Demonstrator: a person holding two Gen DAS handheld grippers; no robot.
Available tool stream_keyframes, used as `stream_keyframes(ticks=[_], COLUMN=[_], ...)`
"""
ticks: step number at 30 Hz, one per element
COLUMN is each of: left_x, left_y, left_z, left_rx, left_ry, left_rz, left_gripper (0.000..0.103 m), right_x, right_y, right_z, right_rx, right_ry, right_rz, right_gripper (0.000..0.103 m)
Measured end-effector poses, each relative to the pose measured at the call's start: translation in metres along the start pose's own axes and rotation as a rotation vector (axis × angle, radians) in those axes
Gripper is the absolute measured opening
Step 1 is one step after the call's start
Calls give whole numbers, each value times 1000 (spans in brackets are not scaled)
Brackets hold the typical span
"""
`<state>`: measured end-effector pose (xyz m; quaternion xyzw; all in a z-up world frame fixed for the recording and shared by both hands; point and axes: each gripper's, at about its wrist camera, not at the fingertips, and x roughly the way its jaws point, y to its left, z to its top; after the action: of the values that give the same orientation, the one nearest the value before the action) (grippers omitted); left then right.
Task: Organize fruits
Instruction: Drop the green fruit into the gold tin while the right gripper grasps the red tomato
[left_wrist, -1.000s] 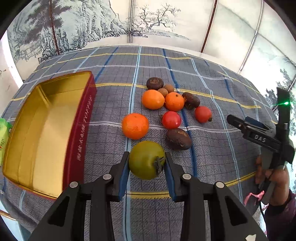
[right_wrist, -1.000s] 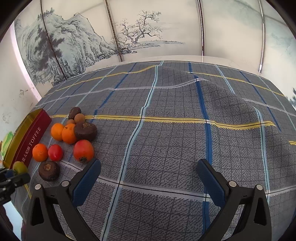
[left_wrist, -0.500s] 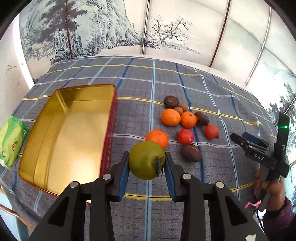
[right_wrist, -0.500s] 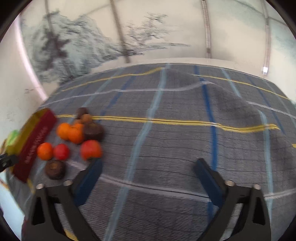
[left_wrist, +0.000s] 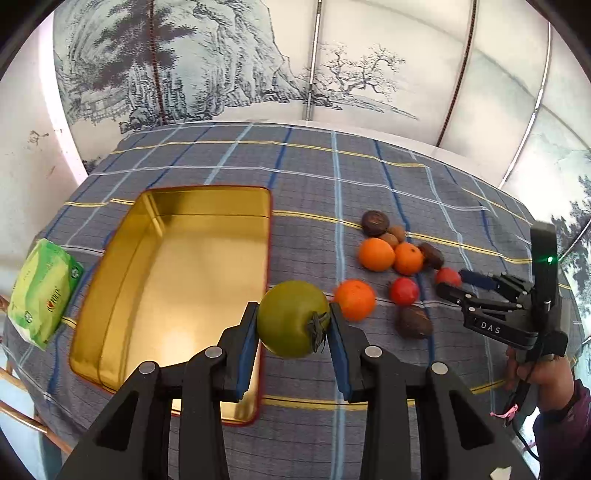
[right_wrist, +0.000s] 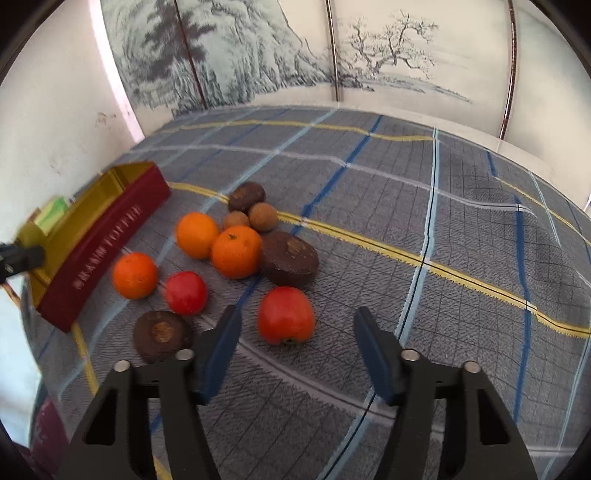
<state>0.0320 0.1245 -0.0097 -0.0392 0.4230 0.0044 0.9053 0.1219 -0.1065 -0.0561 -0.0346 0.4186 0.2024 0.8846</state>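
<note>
Only leftward: green tomato (left_wrist: 291, 323) between left gripper (left_wrist: 291, 330) fingers (left_wrist: 246, 345).

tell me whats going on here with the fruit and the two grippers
A person is sorting fruit into a gold tin with two handheld grippers. The left gripper is shut on a green tomato, held at the tin's right edge, not yet dropped in. The right gripper is open; its jaws have just been closing around a red tomato without touching it. Oranges and dark fruits lie on the plaid cloth.
</note>
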Motion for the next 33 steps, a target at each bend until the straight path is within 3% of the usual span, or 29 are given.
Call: stream_keyframes(ticks=[3,4,19,29,31,33], left_x=[3,6,79,99,100,98], left_y=[11,19,110,129,127,125], left_z=[6,10,56,78,82,85], left_rx=[8,1,-51,-34,-17,-2], left_ry=[-4,4,105,99,96,85], left_rz=[24,29,138,181,182,189], left_gripper=[32,32,32,33,37,50], right_x=[3,3,1,3,3,3], right_y=[-1,-1,-7,-3,-3,-2], right_z=[0,-1,-3,-2,-2,-2], right_rx=[-5,-12,9,-7,-10,-14], right_ry=[-2,-4,-28,-25,-25,-24], right_rz=[6,4,-51,-88,-93,-99], right_gripper=[43,33,33,33,33,33])
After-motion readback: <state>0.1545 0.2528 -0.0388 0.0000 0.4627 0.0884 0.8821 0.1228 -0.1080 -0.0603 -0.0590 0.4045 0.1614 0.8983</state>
